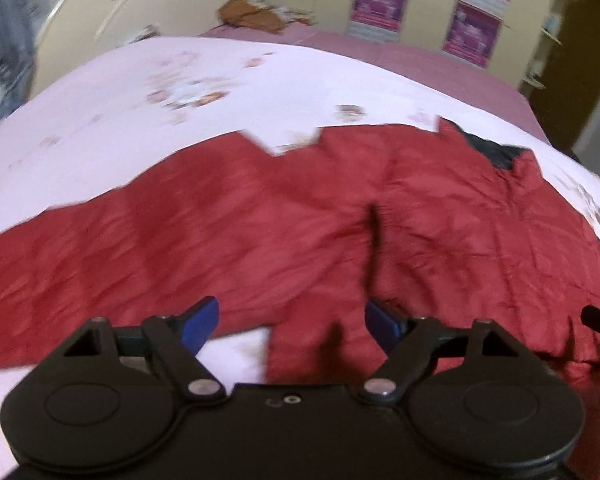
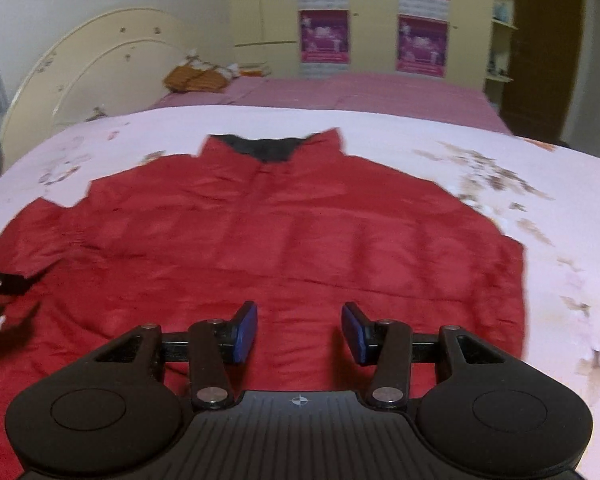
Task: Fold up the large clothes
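Note:
A large red quilted jacket [image 2: 300, 232] with a dark collar lining [image 2: 266, 148] lies spread flat on a bed, collar toward the far side. In the left wrist view the jacket [image 1: 260, 216] stretches across the frame, one sleeve running left. My left gripper [image 1: 292, 326] is open with nothing between its blue pads, hovering over the jacket's near edge. My right gripper [image 2: 299, 332] is open and empty over the jacket's lower body. The left gripper's tip shows at the left edge of the right wrist view [image 2: 0, 282].
The bed has a pale pink floral cover [image 2: 520, 184] and a darker pink sheet [image 2: 360, 92] beyond. A cream headboard [image 2: 100, 64] stands at the far left with orange cloth [image 2: 196, 78] beside it. Cream cupboards with purple posters [image 2: 422, 44] line the back wall.

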`<state>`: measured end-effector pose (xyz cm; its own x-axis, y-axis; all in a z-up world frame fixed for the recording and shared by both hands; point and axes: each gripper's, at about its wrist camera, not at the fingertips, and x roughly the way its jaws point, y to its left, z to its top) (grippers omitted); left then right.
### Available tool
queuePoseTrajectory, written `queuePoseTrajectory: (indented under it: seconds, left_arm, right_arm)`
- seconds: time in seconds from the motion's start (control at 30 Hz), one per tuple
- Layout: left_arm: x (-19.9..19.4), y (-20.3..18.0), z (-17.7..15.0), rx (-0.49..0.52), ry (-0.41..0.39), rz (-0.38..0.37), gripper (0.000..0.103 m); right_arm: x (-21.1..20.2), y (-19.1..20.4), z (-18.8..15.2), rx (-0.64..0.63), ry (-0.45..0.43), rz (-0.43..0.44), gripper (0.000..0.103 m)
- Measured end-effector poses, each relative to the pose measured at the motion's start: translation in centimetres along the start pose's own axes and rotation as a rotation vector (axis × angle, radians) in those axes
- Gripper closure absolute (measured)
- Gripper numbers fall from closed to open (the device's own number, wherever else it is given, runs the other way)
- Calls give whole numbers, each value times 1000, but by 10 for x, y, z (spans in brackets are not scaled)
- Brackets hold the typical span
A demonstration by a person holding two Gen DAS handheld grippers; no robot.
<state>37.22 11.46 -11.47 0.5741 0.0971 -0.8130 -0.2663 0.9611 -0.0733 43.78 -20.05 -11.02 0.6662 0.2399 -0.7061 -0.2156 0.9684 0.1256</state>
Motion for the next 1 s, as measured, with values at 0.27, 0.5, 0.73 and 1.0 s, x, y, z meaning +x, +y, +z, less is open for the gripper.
queuePoseTrajectory:
  seconds: [0.27, 0.5, 0.73, 1.0]
  left_arm:
    - [-20, 82, -15, -167, -7, 66, 23]
    - [-35, 159, -41, -348, -1, 124, 24]
    - [-45, 227, -68, -572, -29, 154, 39]
    - [-34, 264, -64, -685, -132, 155, 44]
  right_arm:
    - [15, 62, 10, -83, 7, 87, 56]
    - [29, 111, 19, -140, 10, 138, 56]
    - [47, 140, 21, -147, 35, 162, 56]
    - [69, 156, 21, -158, 54, 131, 56]
